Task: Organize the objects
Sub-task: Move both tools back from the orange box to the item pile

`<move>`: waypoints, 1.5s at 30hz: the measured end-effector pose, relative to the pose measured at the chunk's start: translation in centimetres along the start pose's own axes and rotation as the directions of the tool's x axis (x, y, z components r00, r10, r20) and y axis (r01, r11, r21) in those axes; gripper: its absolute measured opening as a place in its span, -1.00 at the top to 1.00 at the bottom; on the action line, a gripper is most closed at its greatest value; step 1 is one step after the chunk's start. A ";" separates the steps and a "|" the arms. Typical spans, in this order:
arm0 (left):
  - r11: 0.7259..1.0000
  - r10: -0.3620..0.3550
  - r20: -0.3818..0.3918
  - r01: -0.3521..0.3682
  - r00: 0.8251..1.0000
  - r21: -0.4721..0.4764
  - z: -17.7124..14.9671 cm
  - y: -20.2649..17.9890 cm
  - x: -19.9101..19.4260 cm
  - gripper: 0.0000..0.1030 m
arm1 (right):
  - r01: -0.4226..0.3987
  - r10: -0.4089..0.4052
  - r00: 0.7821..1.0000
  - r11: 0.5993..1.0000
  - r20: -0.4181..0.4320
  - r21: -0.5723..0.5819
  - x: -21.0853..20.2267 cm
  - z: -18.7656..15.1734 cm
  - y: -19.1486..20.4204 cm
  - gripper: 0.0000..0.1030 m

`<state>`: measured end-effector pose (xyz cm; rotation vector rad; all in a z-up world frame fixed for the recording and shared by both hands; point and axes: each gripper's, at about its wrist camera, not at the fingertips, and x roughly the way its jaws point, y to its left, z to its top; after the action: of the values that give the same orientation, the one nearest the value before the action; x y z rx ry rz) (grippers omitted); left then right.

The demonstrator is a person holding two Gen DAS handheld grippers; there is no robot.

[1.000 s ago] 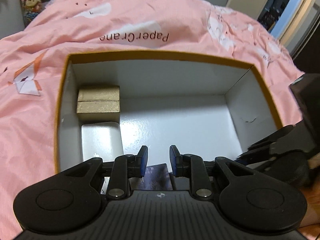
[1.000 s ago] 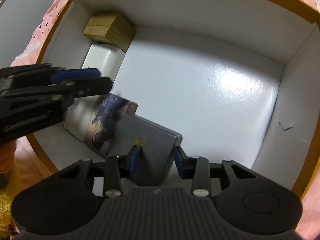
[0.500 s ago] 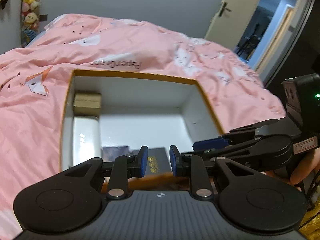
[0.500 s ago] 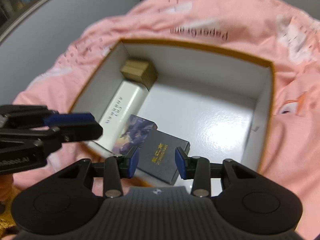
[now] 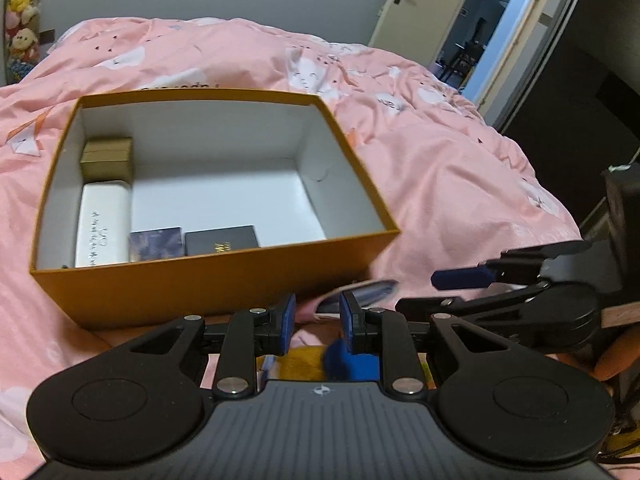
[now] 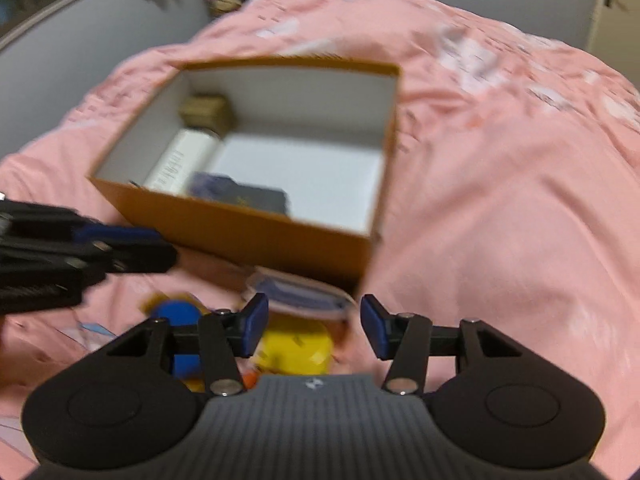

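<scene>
An open orange box (image 5: 208,284) (image 6: 240,232) sits on the pink bedspread. Inside it lie a gold box (image 5: 107,157), a white box (image 5: 102,224), a purple card box (image 5: 157,243) and a black box (image 5: 222,240). My left gripper (image 5: 317,322) is open and empty, low in front of the box. My right gripper (image 6: 311,330) is open wider and empty, above a yellow object (image 6: 296,346), a blue object (image 6: 178,314) and a flat blue-white packet (image 6: 300,292) that lie in front of the box.
The pink bedspread (image 5: 440,168) spreads all around the box. A door and an open doorway (image 5: 472,28) are at the far right. Plush toys (image 5: 22,8) hang at the far left wall.
Both grippers have pulled back and up out of the box to its near side. The right gripper has opened wider. The black box stays inside beside the purple one.
</scene>
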<state>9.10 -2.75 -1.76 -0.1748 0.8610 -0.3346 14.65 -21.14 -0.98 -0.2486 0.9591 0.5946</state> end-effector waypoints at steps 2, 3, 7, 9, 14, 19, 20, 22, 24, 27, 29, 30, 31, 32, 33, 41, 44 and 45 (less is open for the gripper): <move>1.000 0.003 -0.005 -0.003 1.000 0.005 0.0 -0.4 0.3 0.43 | 0.002 -0.002 1.000 1.000 -0.010 0.015 0.0 -0.8 -0.5 -0.02; 1.000 0.007 -0.009 -0.007 1.000 0.004 0.1 -0.5 0.5 0.42 | 0.002 -0.001 1.000 1.000 -0.015 0.023 0.2 -1.1 -0.6 -0.02; 1.000 0.024 -0.047 -0.024 0.999 0.011 -0.1 -0.7 1.5 0.39 | 0.000 0.000 1.000 1.000 -0.012 0.018 0.4 -1.4 -0.8 -0.02; 0.999 0.039 -0.047 -0.039 0.998 0.007 -0.3 -0.6 1.3 0.39 | 0.001 -0.001 1.000 1.000 -0.007 0.006 0.5 -1.4 -0.6 -0.03; 0.990 0.082 0.018 -0.083 0.996 0.110 -0.7 -0.3 -0.4 0.39 | 0.002 -0.002 1.000 1.000 -0.010 0.003 0.8 -1.3 -0.4 -0.06; 0.894 0.225 0.154 -0.267 0.962 0.360 -2.6 -0.5 -3.5 0.39 | 0.019 -0.019 1.000 1.000 -0.002 0.011 0.6 -1.1 -0.7 -0.13; 0.870 0.250 0.176 -0.301 0.952 0.391 -3.0 -0.2 -4.3 0.38 | 0.024 -0.024 1.000 1.000 0.000 0.015 0.5 -1.1 -0.7 -0.15; 0.813 0.310 0.227 -0.381 0.923 0.441 -3.9 0.8 -5.8 0.36 | 0.029 -0.029 1.000 0.999 0.000 0.018 0.5 -1.0 -0.7 -0.15; 0.777 0.359 0.230 -0.426 0.905 0.464 -4.3 2.2 -7.2 0.33 | 0.036 -0.036 0.999 0.999 0.001 0.017 0.4 -1.1 -0.6 -0.17; 0.727 0.440 0.229 -0.494 0.868 0.477 -5.1 5.0 -8.9 0.26 | 0.048 -0.048 0.999 0.999 0.000 0.019 0.4 -1.2 -0.6 -0.18; 0.665 0.524 0.209 -0.550 0.825 0.505 -5.8 6.7 -9.4 0.26 | 0.046 -0.046 0.999 0.999 0.000 0.028 0.4 -1.3 -0.8 -0.18; 0.642 0.555 0.202 -0.570 0.807 0.513 -6.0 7.3 -9.4 0.26 | 0.044 -0.044 0.999 0.999 -0.002 0.032 0.4 -1.4 -0.9 -0.18; 0.625 0.583 0.191 -0.586 0.790 0.515 -6.3 8.2 -9.6 0.26 | 0.039 -0.039 0.999 0.999 -0.003 0.036 0.4 -1.4 -1.0 -0.18; 0.620 0.602 0.176 -0.594 0.779 0.513 -6.5 8.9 -9.6 0.26 | 0.032 -0.032 0.999 0.999 -0.004 0.040 0.5 -1.3 -1.0 -0.18; 0.620 0.618 0.159 -0.601 0.770 0.504 -6.7 9.6 -9.6 0.26 | 0.025 -0.025 1.000 0.999 -0.006 0.042 0.5 -1.2 -1.1 -0.18; 0.617 0.645 0.151 -0.628 0.749 0.474 -6.2 10.0 -9.4 0.26 | 0.009 -0.008 1.000 1.000 -0.017 0.027 1.1 -0.9 -1.1 -0.18; 0.656 0.597 0.194 -0.613 0.779 0.440 -5.3 8.6 -9.7 0.26 | 0.001 -0.001 1.000 1.000 -0.024 0.009 1.5 -0.8 -1.0 -0.19; 0.676 0.573 0.207 -0.600 0.793 0.429 -4.9 7.8 -9.7 0.26 | 0.001 -0.001 1.000 1.000 -0.029 -0.003 1.7 -0.9 -0.9 -0.19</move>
<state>1.13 7.96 -0.21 0.5569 0.7094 0.0813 15.32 -21.63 -2.93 -0.2605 0.9858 0.5927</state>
